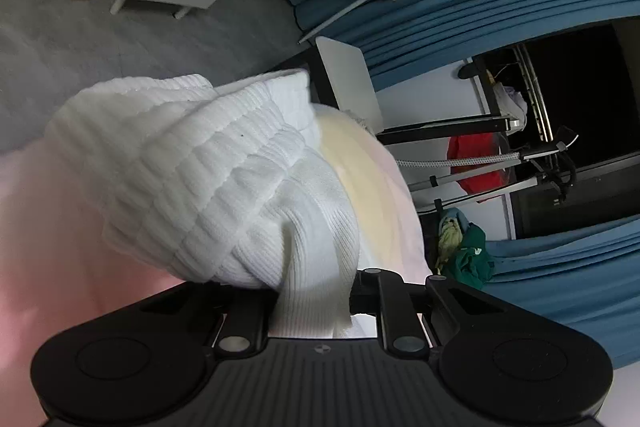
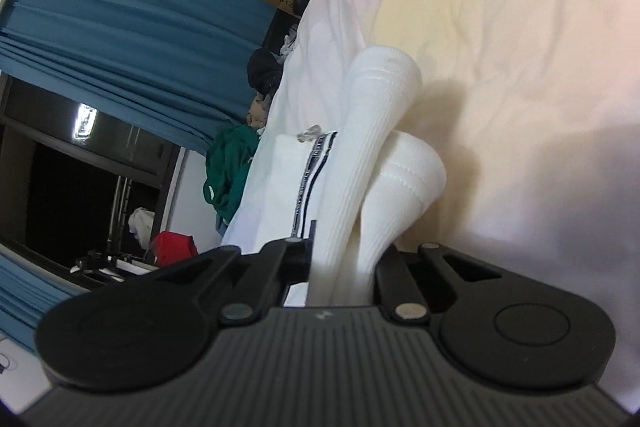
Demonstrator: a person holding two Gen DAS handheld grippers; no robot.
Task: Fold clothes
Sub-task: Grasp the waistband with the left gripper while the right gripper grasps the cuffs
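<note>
Bedroom, pastel bedsheet (image 2: 500, 27) under us | left gripper (image 1: 316, 311) clamps the ribbed cuffs of the white socks (image 1: 192, 179) | right gripper (image 2: 344, 267) pinches their leg end, toes (image 2: 384, 75) lying farther out | socks paired, fold not yet made | folded white garment (image 2: 288, 179) left of them.

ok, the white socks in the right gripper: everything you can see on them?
The white socks are a pair of ribbed knit tubes lying side by side, with rounded, smoother-knit far ends. Their near ends are pinched in the right gripper, whose jaws are shut on them. They stretch away over the pastel bedsheet, casting a shadow on it, beside a white garment with a dark striped band.
</note>
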